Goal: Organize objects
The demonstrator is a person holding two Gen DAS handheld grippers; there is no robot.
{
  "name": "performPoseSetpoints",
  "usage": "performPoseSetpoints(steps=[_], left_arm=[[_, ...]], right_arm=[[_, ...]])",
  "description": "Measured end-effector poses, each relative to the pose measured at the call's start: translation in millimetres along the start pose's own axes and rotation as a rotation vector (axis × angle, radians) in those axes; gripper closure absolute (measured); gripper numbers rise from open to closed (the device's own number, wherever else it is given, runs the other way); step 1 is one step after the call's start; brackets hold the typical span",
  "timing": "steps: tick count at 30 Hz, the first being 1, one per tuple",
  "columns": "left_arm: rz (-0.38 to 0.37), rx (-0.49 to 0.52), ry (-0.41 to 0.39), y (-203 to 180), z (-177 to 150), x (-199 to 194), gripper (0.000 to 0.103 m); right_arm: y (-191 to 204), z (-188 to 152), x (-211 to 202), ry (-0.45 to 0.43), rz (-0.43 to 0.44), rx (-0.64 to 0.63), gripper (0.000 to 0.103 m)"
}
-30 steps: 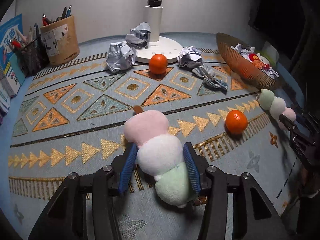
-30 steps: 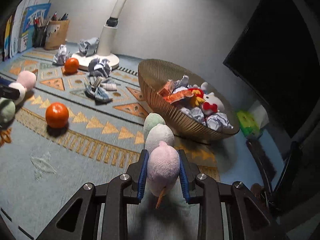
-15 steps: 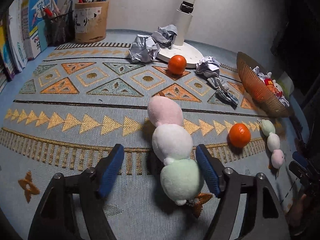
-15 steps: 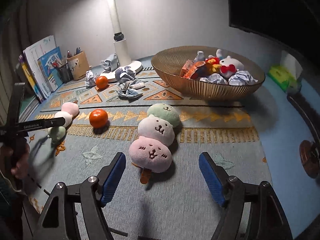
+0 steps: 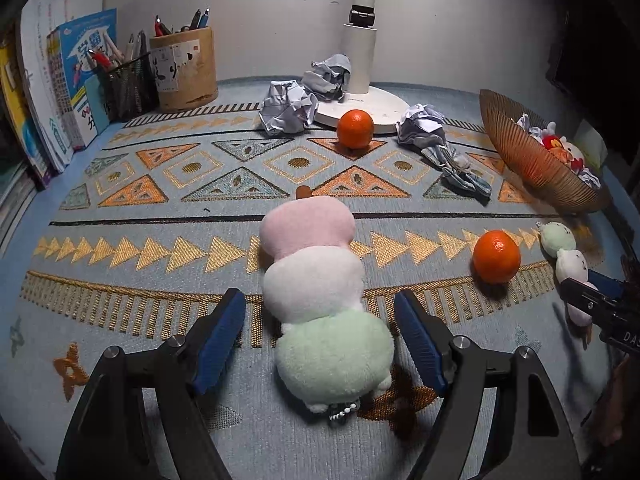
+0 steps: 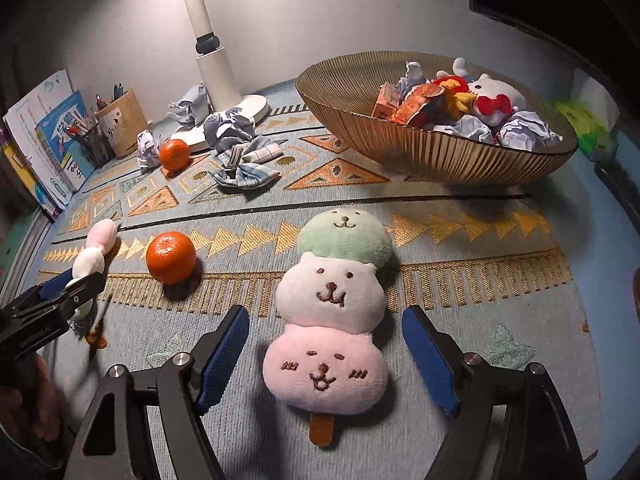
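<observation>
Two three-ball plush skewers, pink, white and green, lie on the patterned mat (image 5: 132, 280). One plush skewer (image 5: 316, 280) lies face down between the fingers of my left gripper (image 5: 318, 300), which is open, its blue pads clear of the toy on both sides. The second plush skewer (image 6: 332, 300) lies face up, stick toward me, inside my open right gripper (image 6: 326, 316), pads not touching it. In the left wrist view the right gripper (image 5: 600, 304) shows at the right edge, over the second plush skewer (image 5: 568, 256). The right wrist view has the left gripper (image 6: 60, 300) at its left edge.
An orange (image 5: 496, 256) sits between the two toys, another orange (image 5: 355, 128) by the lamp base (image 5: 372, 100). Crumpled paper (image 5: 286, 110) and a cloth bow (image 5: 456, 164) lie nearby. A ribbed bowl (image 6: 432, 152) holds toys and paper. Pen holders (image 5: 184, 68) and books (image 5: 60, 80) stand far left.
Both grippers went from shut on their plush skewers to open. Each toy now lies on the mat between the spread fingers. Both cameras rolled and shifted.
</observation>
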State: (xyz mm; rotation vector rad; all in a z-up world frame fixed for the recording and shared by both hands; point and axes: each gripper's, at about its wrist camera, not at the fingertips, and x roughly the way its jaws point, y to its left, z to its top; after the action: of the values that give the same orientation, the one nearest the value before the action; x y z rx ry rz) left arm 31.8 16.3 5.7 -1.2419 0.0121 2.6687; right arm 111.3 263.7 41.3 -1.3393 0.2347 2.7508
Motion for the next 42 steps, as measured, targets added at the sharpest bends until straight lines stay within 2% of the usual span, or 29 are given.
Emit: performPoseSetpoints(steps=[2, 5, 6, 9, 13, 17, 19, 21, 25, 29, 35, 37, 39, 40, 41, 42], left_arm=[[0.013, 0.003, 0.005, -0.8, 0.0, 1.4, 0.031], [0.036, 0.006, 0.018, -1.9, 0.3, 4.1, 0.047], [0.023, 0.011, 0.012, -2.8, -0.5, 2.7, 0.053], [0.018, -0.01, 0.001, 0.3, -0.7, -0.2, 0.057], [0.001, -0.005, -0.062, -3.7, -0.6, -15.7, 0.057], [-0.047, 0.043, -0.138, -32.4, 20.5, -44.5, 0.057], [-0.091, 0.075, -0.183, -53.0, 42.3, -58.5, 0.057], [-0.139, 0.104, -0.218, -77.0, 68.5, -66.0, 0.057], [-0.24, 0.127, -0.255, -124.4, 125.0, -61.5, 0.057], [-0.329, 0.121, -0.2, -163.5, 170.4, -24.0, 0.057], [-0.349, 0.142, -0.145, -198.5, 190.7, 32.5, 0.057], [-0.331, 0.167, -0.144, -208.4, 192.7, 45.6, 0.055], [-0.339, 0.204, -0.143, -216.4, 193.0, 56.2, 0.044], [-0.329, 0.215, -0.12, -219.1, 193.4, 62.1, 0.036], [-0.321, 0.214, -0.1, -219.8, 193.9, 67.1, 0.024], [-0.322, 0.207, -0.095, -217.7, 192.6, 69.1, 0.024]], right_arm=[[1.8, -0.7, 1.1, 0.0, -0.015, -0.008, 0.043], [2.4, -1.2, 1.6, -0.006, -0.042, -0.01, 0.053], [3.5, -1.2, 0.1, -0.015, -0.042, -0.016, 0.054], [6.2, -2.3, -5.7, -0.042, -0.016, -0.035, 0.055], [5.0, -5.1, -21.8, -0.091, 0.051, -0.037, 0.055], [-2.3, 5.0, -46.9, -0.134, 0.058, -0.042, 0.055], [-12.3, 18.9, -67.7, -0.186, 0.075, -0.031, 0.055], [-24.8, 38.9, -85.6, -0.24, 0.056, -0.016, 0.055], [-60.1, 86.2, -105.8, -0.319, 0.017, 0.056, 0.055], [-88.8, 132.0, -100.3, -0.358, -0.003, 0.124, 0.055], [-108.9, 183.1, -60.3, -0.315, 0.017, 0.17, 0.055], [-109.9, 198.7, -46.5, -0.299, 0.028, 0.173, 0.055], [-111.7, 211.4, -31.6, -0.281, 0.02, 0.177, 0.054], [-113.3, 216.3, -23.0, -0.258, 0.012, 0.177, 0.049], [-115.5, 219.3, -15.8, -0.235, 0.008, 0.178, 0.048], [-119.1, 220.1, -10.4, -0.214, 0.004, 0.184, 0.048]])
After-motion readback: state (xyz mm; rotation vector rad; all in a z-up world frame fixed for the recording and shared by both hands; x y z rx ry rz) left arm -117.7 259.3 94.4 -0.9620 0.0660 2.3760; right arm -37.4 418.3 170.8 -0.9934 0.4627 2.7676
